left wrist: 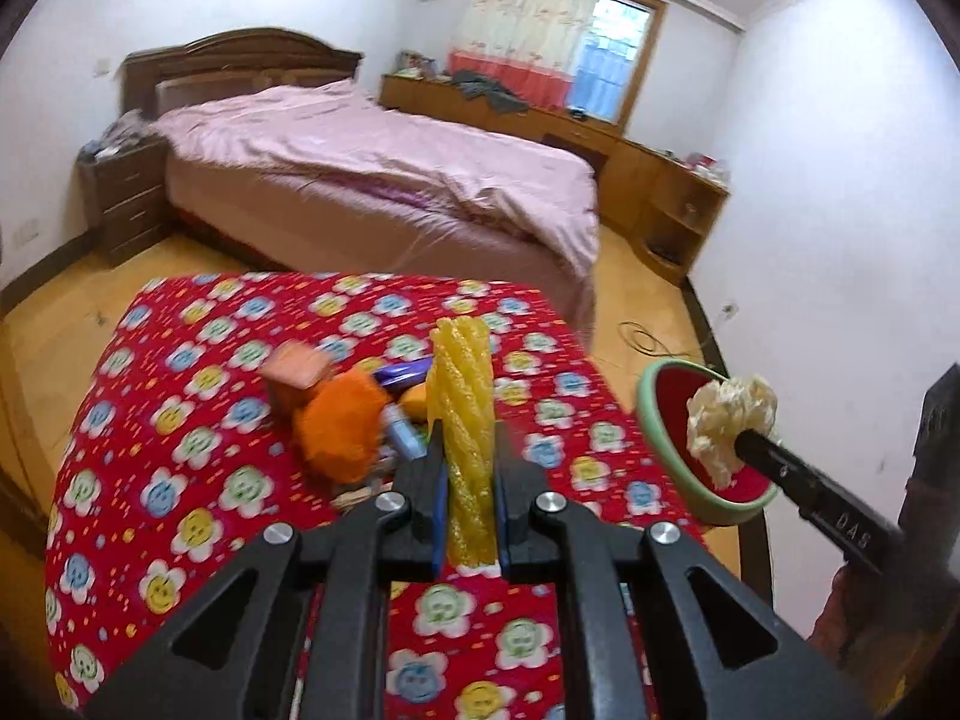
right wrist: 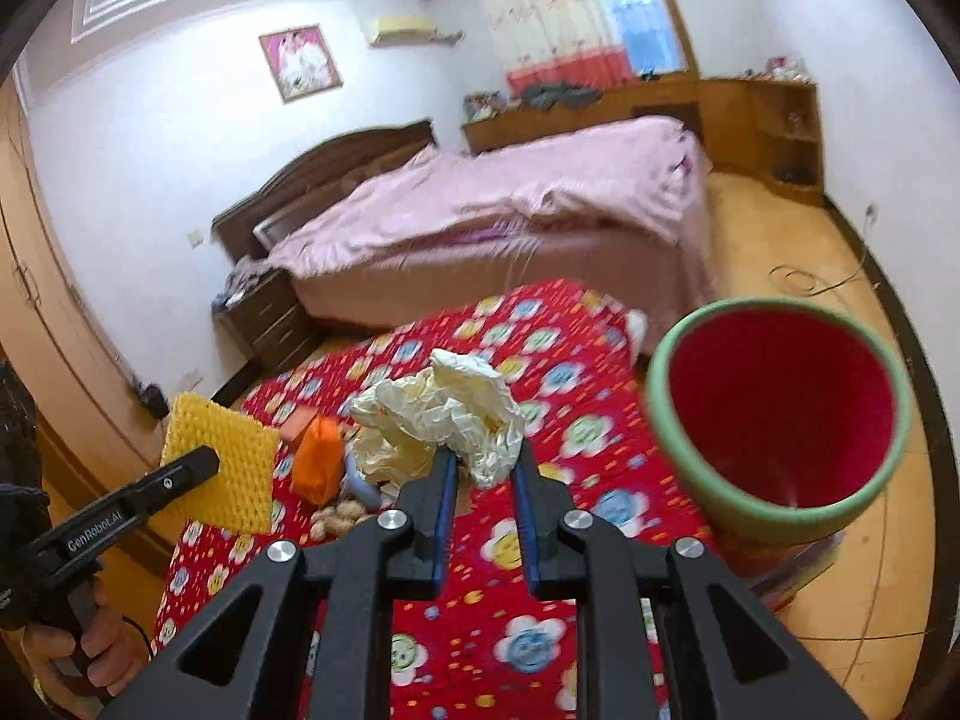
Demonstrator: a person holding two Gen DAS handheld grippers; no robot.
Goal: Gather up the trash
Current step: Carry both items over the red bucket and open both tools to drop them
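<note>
My left gripper is shut on a yellow foam net sleeve, held edge-on above the table; it also shows in the right wrist view. My right gripper is shut on a crumpled cream plastic wrapper, held above the table. In the left wrist view that wrapper hangs in front of the mouth of a green-rimmed red bin. The bin stands just right of the table. More trash lies on the table: an orange bag, a brown carton, a purple wrapper.
The table has a red flower-print cloth. Peanuts and a blue item lie by the orange bag. A bed with pink covers, a nightstand and wooden cabinets stand beyond. A cable lies on the floor.
</note>
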